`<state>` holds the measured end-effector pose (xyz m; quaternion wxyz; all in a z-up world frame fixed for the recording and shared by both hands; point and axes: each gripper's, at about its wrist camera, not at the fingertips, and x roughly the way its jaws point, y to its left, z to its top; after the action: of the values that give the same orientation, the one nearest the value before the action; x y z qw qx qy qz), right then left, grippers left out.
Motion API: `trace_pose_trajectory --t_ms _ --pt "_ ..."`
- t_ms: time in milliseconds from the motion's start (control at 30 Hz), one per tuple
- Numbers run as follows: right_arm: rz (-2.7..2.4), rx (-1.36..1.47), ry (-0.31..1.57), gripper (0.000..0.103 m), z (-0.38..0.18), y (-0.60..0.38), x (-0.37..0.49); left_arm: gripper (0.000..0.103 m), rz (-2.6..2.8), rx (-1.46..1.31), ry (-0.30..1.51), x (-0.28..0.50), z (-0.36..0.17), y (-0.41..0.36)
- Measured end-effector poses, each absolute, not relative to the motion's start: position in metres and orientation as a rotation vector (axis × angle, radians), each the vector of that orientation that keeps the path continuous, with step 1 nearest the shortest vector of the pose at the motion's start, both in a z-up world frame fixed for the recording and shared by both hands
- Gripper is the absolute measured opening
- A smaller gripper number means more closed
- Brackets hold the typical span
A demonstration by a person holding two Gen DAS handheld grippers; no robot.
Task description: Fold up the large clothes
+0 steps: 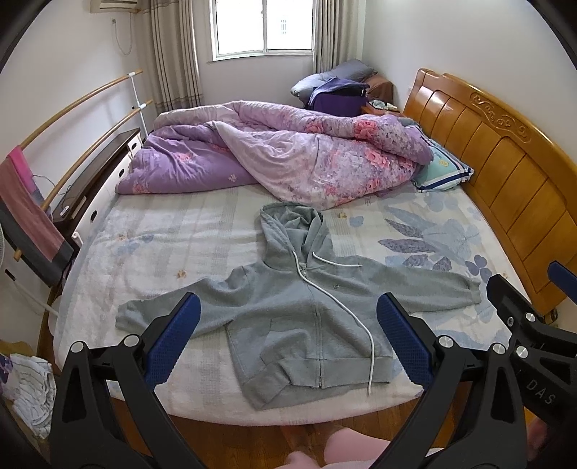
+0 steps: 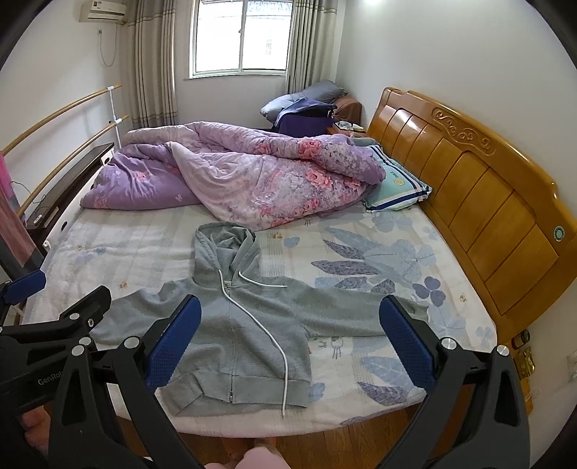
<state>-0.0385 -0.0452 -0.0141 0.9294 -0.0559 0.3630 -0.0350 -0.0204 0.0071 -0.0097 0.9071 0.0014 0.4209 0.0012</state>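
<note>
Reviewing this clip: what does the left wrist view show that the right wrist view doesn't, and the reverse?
Only the left wrist view shows the heap of pale laundry on the floor and the fan edge at far left.

Only the right wrist view shows the round green sticker on the headboard and the brass bed fitting.

Both show the grey zip hoodie laid flat with sleeves spread, unfolded, the bunched purple floral quilt, the window, and both hand-held grippers, left hand-held gripper and right hand-held gripper, open above the bed edge.
</note>
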Motion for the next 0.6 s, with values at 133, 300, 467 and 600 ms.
trace_pose_trajectory --t_ms 133,300,467,600 --pt "-0.07 -0.121 0.737 0.096 -0.016 -0.047 -0.038 0.098 0.011 0.003 0.877 -0.014 -0.008 0.0" --pt "-0.07 -0.116 0.738 0.096 -0.019 -0.05 -0.036 0.098 0.02 0.017 0.873 -0.009 -0.008 -0.009" --pt "-0.064 -0.119 0.731 0.096 -0.021 -0.051 -0.034 0.098 0.022 0.013 0.874 -0.004 -0.01 -0.012" --pt "-0.064 -0.119 0.732 0.096 -0.021 -0.052 -0.033 0.098 0.031 0.019 0.871 -0.001 -0.011 -0.012"
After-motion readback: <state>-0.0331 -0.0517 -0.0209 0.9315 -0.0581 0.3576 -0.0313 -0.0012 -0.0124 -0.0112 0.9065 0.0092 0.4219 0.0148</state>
